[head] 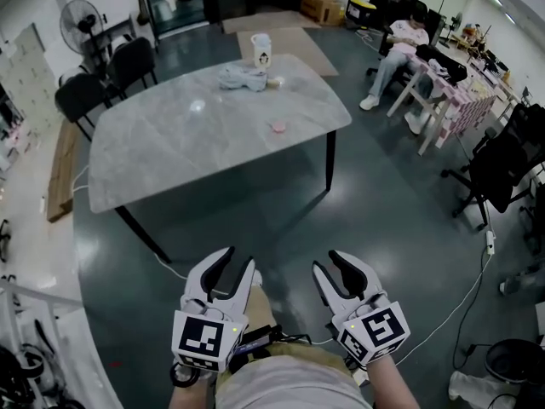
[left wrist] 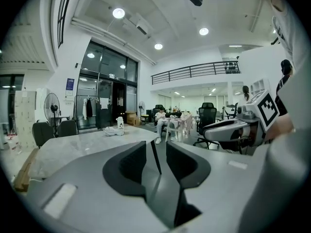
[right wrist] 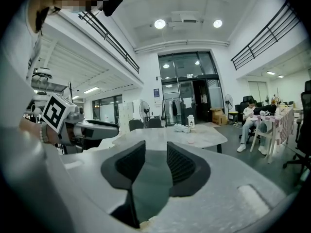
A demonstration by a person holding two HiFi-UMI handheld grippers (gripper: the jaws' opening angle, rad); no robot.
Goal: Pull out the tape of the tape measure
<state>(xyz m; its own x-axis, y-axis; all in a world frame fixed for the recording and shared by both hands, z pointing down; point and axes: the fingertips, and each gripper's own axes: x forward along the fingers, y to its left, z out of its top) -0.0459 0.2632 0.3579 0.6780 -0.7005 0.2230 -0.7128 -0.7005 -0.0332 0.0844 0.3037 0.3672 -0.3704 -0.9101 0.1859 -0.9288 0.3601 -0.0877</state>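
Note:
A small pink round thing (head: pixel 278 126), perhaps the tape measure, lies near the right edge of the grey marble table (head: pixel 170 143). It also shows in the right gripper view as a pink round thing (right wrist: pixel 191 141) far ahead on the tabletop. My left gripper (head: pixel 237 267) and right gripper (head: pixel 330 267) hang side by side over the dark floor, well short of the table. Both are open with nothing between the jaws. In the left gripper view, the left gripper (left wrist: pixel 156 149) points past the table's corner. The right gripper (right wrist: pixel 156 149) faces the table.
A white bundle (head: pixel 243 77) and a white cup (head: pixel 261 49) stand at the table's far side. Black chairs (head: pixel 106 75) and a fan (head: pixel 81 24) are at the far left. A seated person (head: pixel 407 45), an office chair (head: pixel 502 169) and a floor cable (head: pixel 460 305) are on the right.

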